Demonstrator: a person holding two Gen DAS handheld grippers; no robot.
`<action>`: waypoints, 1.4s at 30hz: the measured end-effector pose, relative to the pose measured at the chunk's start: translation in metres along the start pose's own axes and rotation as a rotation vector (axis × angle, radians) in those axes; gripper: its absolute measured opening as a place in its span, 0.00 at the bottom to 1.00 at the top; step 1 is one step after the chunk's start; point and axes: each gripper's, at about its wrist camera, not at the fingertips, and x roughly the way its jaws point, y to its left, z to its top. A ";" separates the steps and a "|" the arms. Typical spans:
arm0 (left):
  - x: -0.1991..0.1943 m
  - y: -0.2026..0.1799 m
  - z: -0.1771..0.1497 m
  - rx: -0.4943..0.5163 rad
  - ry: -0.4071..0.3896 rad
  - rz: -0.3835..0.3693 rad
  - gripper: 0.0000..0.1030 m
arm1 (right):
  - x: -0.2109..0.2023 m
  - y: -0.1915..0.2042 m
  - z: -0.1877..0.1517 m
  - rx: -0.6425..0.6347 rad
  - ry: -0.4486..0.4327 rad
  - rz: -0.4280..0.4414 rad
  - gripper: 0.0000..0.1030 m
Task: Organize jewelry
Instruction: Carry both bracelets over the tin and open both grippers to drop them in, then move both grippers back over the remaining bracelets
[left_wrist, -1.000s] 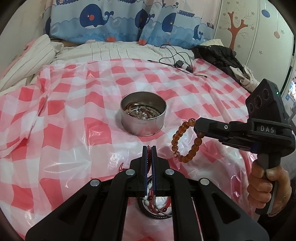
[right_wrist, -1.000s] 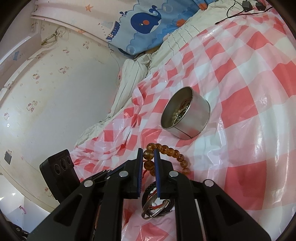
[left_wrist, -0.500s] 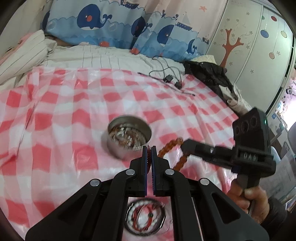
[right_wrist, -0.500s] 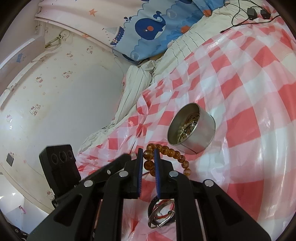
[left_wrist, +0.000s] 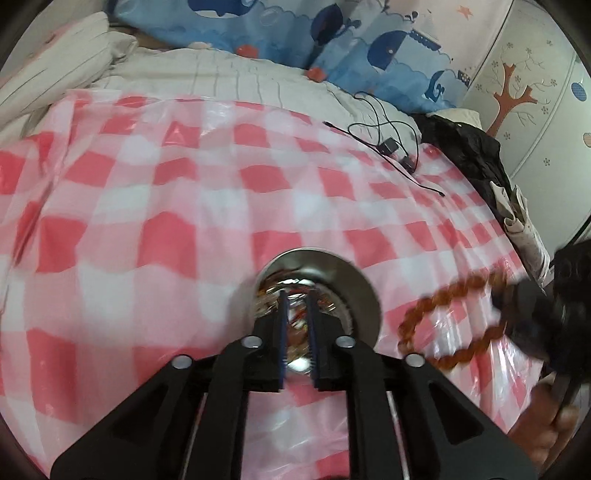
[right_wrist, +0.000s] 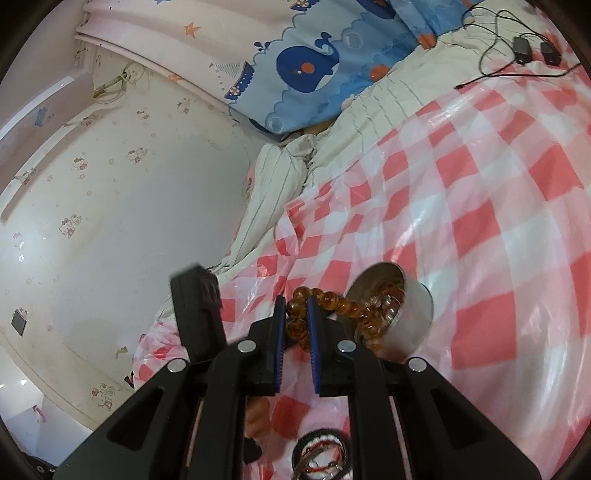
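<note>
A round metal tin (left_wrist: 354, 280) holding several pieces of jewelry sits on the pink checked plastic sheet (left_wrist: 166, 240). My left gripper (left_wrist: 295, 299) hangs just over the tin's opening with its jaws slightly apart; a red strand shows between them, held or loose I cannot tell. My right gripper (right_wrist: 296, 304) is shut on an amber bead bracelet (right_wrist: 332, 301), which hangs toward the tin (right_wrist: 410, 306). The bracelet (left_wrist: 443, 325) also shows blurred at the right of the left wrist view.
A pile of red, white and black bracelets (right_wrist: 321, 454) lies on the sheet (right_wrist: 498, 221) below my right gripper. Black cables and adapters (left_wrist: 391, 147) lie at the far edge. Dark clothing (left_wrist: 469, 155) sits at the right. Striped bedding (right_wrist: 280, 192) borders the sheet.
My left gripper has moved forward over the tin and its jaws have parted a little. My right gripper has carried the amber bracelet closer to the tin.
</note>
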 end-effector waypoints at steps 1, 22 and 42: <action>-0.005 0.005 -0.004 -0.002 -0.006 0.004 0.23 | 0.003 0.000 0.003 0.002 0.000 0.015 0.12; -0.089 0.027 -0.078 -0.049 -0.060 0.015 0.53 | 0.049 -0.019 -0.063 0.039 0.189 -0.165 0.38; -0.100 0.023 -0.069 -0.048 -0.096 0.001 0.61 | 0.043 -0.033 -0.013 0.155 0.034 -0.040 0.44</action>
